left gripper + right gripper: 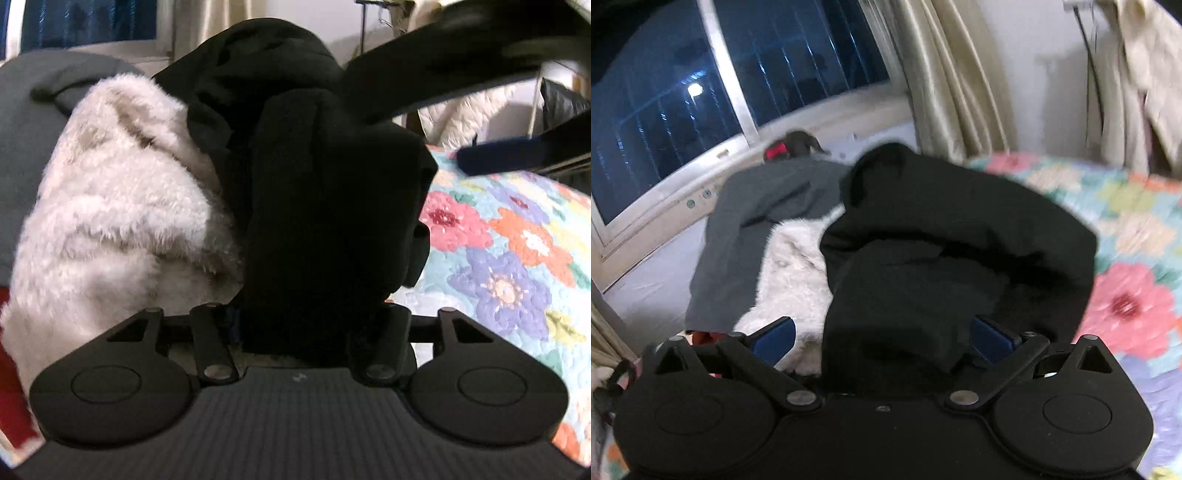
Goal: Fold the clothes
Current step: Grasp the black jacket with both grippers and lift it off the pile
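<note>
A black garment (332, 203) hangs bunched in the middle of the left wrist view and hides the fingers of my left gripper (310, 321), whose links stand close together as if clamped on the cloth. In the right wrist view the same black garment (942, 240) drapes over and between the blue fingers (775, 338) of my right gripper (882, 338), which are spread wide. One blue-padded finger (498, 158) of the right gripper reaches in from the upper right of the left wrist view.
A white fluffy garment (110, 203) and a grey garment (757, 206) lie left of the black one. All rest on a floral quilt (498, 258). A dark window (665, 110) and beige curtains (953, 74) stand behind.
</note>
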A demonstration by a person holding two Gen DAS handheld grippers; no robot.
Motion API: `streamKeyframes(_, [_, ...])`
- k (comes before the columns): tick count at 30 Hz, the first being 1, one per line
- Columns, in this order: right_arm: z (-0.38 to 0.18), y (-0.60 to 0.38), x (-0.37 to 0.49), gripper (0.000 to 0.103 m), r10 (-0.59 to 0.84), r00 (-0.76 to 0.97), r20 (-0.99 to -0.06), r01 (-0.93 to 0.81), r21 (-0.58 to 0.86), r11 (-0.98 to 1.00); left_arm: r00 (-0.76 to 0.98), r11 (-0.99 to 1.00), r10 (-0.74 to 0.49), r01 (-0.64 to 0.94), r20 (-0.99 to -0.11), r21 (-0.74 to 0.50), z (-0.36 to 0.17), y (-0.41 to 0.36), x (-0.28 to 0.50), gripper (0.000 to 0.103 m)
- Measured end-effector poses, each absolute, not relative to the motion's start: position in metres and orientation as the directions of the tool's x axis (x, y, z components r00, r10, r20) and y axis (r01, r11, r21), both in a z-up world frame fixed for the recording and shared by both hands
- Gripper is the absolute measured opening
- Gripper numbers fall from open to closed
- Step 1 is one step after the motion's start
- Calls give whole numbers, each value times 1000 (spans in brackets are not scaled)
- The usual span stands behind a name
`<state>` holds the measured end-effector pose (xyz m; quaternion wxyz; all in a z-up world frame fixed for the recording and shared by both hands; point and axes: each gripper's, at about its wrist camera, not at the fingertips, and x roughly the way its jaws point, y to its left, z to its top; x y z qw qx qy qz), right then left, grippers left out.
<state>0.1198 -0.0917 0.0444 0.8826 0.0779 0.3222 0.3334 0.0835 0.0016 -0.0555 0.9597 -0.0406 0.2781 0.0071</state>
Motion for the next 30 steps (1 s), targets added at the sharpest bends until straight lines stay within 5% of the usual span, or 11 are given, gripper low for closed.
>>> streamKeyframes(2, [31, -85, 138, 102, 628, 539, -561, -505, 382, 774, 849, 996, -13, -38, -528, -87, -58, 6, 79, 54])
streamKeyframes(4, [15, -80, 155, 92, 600, 506, -620, -458, 397, 795, 847, 996, -17, -33, -531, -85, -58, 8, 78, 53])
streamKeyframes(6, [8, -82, 158, 58, 612, 483, -626, -469, 405, 785, 849, 997, -19, -20, -527, -68, -51, 3, 86, 51])
streamKeyframes(9, [5, -87, 154, 34, 641, 466, -610, -513, 405, 757, 865, 997, -73, 61, -496, -41, -47, 2, 72, 38])
streamKeyframes(12, [21, -102, 136, 22, 656, 493, -571, -540, 390, 746, 879, 990, -126, 138, -460, -9, -30, -11, 52, 33])
streamKeyframes(30, [118, -309, 3, 17, 594, 770, -233, -410, 532, 741, 883, 921, -340, 383, -323, 76, 84, -196, -47, 28])
